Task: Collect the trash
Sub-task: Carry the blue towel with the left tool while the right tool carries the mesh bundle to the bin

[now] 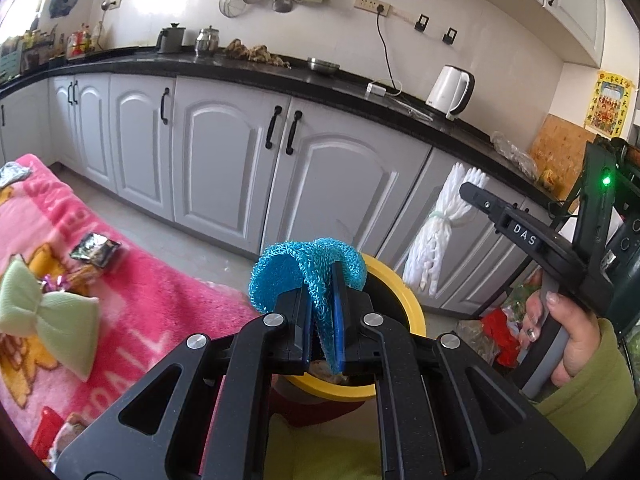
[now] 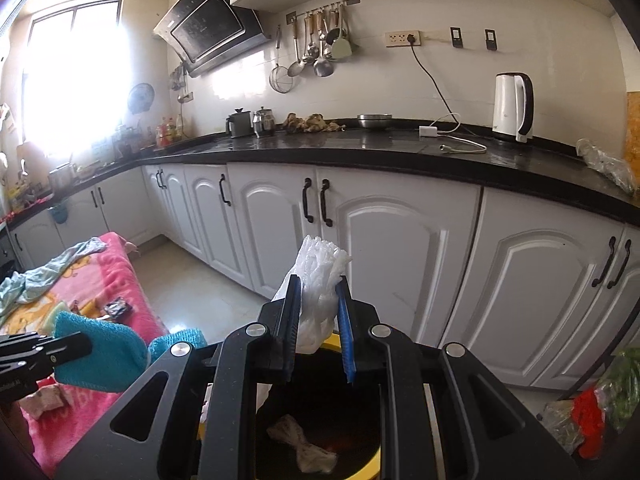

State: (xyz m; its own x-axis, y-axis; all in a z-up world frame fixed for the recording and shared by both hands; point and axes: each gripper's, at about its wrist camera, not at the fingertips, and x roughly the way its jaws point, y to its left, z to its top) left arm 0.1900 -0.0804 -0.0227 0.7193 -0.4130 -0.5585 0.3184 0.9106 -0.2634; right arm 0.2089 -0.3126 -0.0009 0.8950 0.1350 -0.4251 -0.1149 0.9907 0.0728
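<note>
Kitchen with white cabinets (image 2: pixel 400 240) under a black counter (image 2: pixel 360 156). At left, pink blanket (image 1: pixel 132 288) strewn with a foil wrapper (image 1: pixel 96 250). Left gripper (image 1: pixel 323 312) clamped tight on a blue cloth (image 1: pixel 296 268), above the yellow-rimmed bin (image 1: pixel 400 300). Right gripper (image 2: pixel 318 320) pinching a white plastic bag (image 2: pixel 318 276) over the bin's mouth.
</note>
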